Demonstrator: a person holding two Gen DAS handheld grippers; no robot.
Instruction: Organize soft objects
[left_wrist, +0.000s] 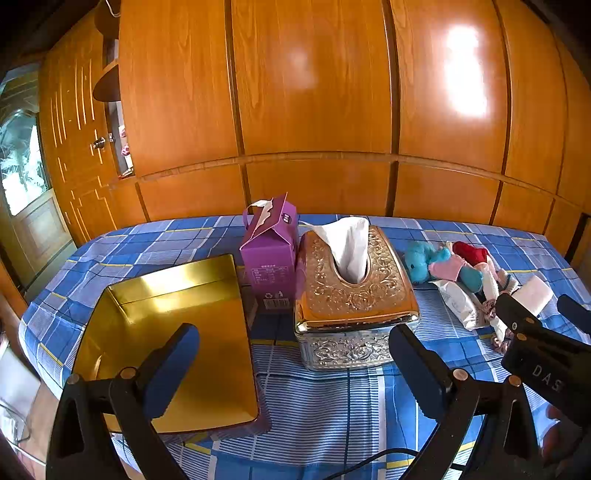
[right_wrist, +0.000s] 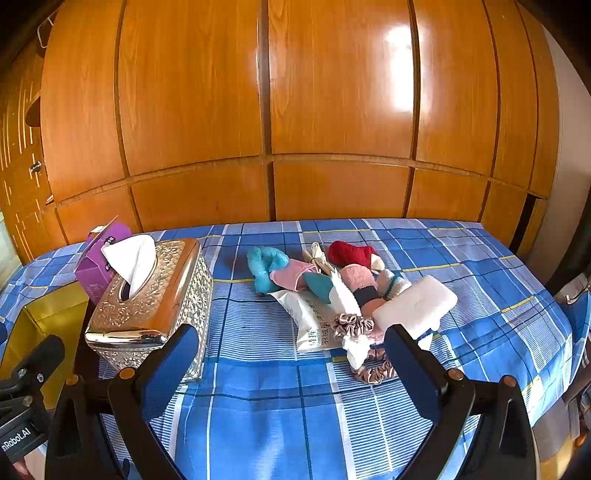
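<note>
- Left wrist view: our left claw (left_wrist: 293, 373) is spread wide and holds nothing; it hangs above the worktop (left_wrist: 332, 413) in front of the tissue box (left_wrist: 354, 295).
- Gold tray (left_wrist: 173, 343) sits just left of the tissue box and has nothing in it. We read it as the drop target for the soft items, which would explain the left claw parked beside it.
- Purple carton (left_wrist: 271, 254) stands behind-left of the tissue box, touching or nearly so; can't tell which.
- Soft pile is right of the tissue box: blue plush toy (left_wrist: 436, 262) at the back, white packet (left_wrist: 458, 302) nearer us.
- Our right claw (left_wrist: 546, 314) enters from the right, over the near edge of that pile. Fingers look apart.
- Right wrist view: right claw (right_wrist: 291, 365) is wide open and empty, and it hovers just short of the pile, not touching.
- Pile sits well right of the tissue box (right_wrist: 155, 299): blue plush toy (right_wrist: 269, 267), red cloth (right_wrist: 349, 253), rolled socks (right_wrist: 364, 284), white packet (right_wrist: 314, 317), white block (right_wrist: 415, 304), pink scrunchies (right_wrist: 354, 325).
- Items overlap, so our guess is that grabbing one will drag its neighbours.
- Nearest pick looks like a scrunchie or the white block, between the fingers' line.
- Nothing is sorted yet; the gold tray (right_wrist: 48, 314) shows only a corner here.
</note>
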